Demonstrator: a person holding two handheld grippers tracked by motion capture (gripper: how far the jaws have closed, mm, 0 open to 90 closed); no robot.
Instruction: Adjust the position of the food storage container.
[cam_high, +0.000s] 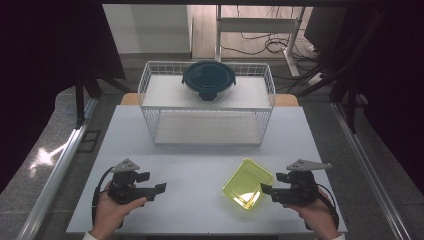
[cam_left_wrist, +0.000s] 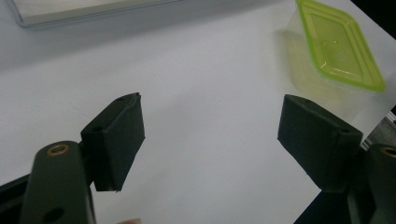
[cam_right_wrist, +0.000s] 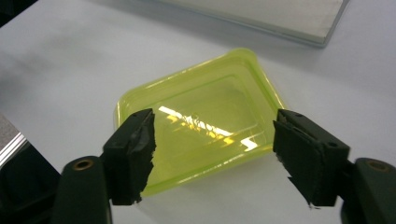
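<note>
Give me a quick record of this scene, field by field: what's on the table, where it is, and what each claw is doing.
surface: white table
rack: white wire shelf at the far side of the table
on rack: round dark-lidded container, top shelf
on table: yellow-green lidded box, near right
left claw: open, holding nothing, over bare table
right claw: open, beside the box, not gripping it
hands: one on each claw
</note>
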